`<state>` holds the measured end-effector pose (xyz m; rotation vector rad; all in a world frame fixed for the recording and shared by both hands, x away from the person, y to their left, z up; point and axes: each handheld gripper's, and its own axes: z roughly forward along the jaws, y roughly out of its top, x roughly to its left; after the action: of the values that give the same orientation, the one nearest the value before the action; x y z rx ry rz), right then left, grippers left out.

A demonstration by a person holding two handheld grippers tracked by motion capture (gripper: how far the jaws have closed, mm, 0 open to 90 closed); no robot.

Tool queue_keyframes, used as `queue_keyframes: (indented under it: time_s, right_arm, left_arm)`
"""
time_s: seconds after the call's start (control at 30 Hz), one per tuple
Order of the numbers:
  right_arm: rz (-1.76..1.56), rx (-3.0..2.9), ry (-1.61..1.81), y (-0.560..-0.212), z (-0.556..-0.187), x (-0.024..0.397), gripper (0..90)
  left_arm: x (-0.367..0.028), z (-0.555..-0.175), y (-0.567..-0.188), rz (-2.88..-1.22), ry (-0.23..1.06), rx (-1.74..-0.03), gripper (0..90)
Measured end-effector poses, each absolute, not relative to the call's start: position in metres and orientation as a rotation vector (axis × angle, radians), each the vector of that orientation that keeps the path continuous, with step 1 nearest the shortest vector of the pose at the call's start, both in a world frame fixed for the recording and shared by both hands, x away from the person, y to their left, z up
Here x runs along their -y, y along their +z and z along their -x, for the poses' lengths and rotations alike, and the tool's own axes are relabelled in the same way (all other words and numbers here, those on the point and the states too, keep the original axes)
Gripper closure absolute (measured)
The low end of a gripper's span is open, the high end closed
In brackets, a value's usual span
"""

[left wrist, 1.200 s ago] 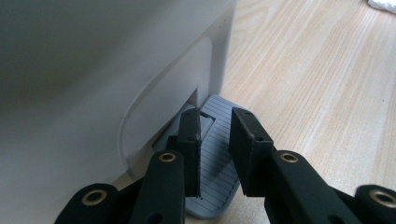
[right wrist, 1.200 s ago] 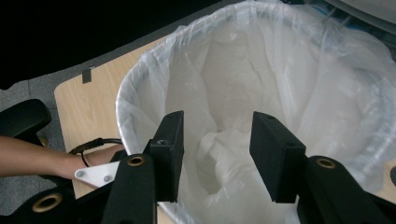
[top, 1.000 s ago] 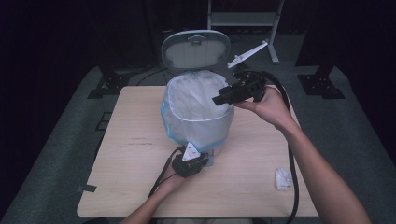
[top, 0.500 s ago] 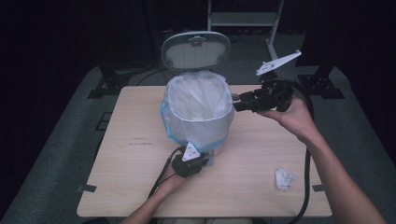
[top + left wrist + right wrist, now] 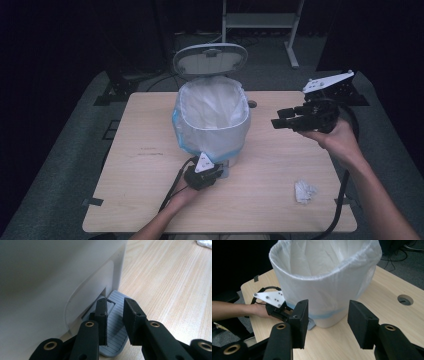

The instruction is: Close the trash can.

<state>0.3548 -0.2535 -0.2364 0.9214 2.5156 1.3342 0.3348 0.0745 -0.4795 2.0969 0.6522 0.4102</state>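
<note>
A white pedal bin point(image 5: 212, 120) with a clear liner stands mid-table, its lid point(image 5: 210, 59) raised. My left gripper point(image 5: 216, 171) sits at the bin's near foot. In the left gripper view its jaws point(image 5: 115, 307) stand close together with nothing between them, resting on the grey ribbed pedal point(image 5: 115, 342). My right gripper point(image 5: 277, 119) hangs in the air to the right of the bin, pointing at it. Its jaws point(image 5: 328, 315) are open and empty, with the bin point(image 5: 324, 285) and the left gripper point(image 5: 283, 311) beyond them.
A crumpled white paper wad point(image 5: 305, 191) lies on the wooden table point(image 5: 140, 150) near its front right corner. A cable hole point(image 5: 251, 104) sits behind the bin. Dark floor and a metal stand point(image 5: 260, 20) lie beyond the table.
My right gripper has moved from over the bin's rim out to the right and slightly down. The left gripper has stayed on the pedal and the lid is still up.
</note>
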Motion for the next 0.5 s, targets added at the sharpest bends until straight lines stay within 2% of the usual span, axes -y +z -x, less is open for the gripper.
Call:
queue_keyframes:
  time_s: [0.5]
  right_arm:
    - [-0.963,-2.456,1.351,-0.269,-0.328,0.288,46.4]
  left_arm:
    - [-0.075,-0.335,-0.480,-2.083,0.395,-0.677,74.0]
